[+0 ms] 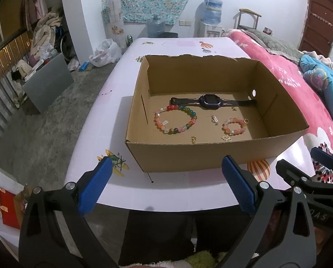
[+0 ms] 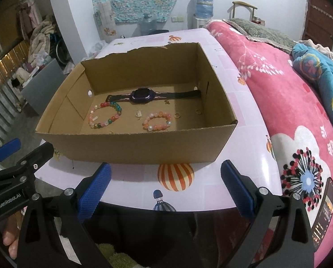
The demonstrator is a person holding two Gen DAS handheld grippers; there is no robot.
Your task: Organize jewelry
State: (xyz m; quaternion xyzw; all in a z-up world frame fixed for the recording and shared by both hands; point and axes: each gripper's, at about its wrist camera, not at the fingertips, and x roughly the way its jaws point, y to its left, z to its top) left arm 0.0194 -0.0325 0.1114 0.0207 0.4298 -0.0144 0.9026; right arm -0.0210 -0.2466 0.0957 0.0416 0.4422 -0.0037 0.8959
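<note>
Both claws spread, empty, short of the box.
Open brown cardboard box (image 1: 211, 156) lies ahead of left claw (image 1: 166, 185) and right claw (image 2: 165, 189); black wristwatch (image 2: 142, 95) lies crosswise.

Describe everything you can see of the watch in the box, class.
The watch lies flat on the floor of the cardboard box, near the far wall, its strap stretched out straight to both sides. The case looks purple or dark blue plastic with a dark, unlit screen facing up; the strap looks black. One strap end lies close to the larger bead bracelet; whether they touch is unclear. Neither gripper is near it.
</note>
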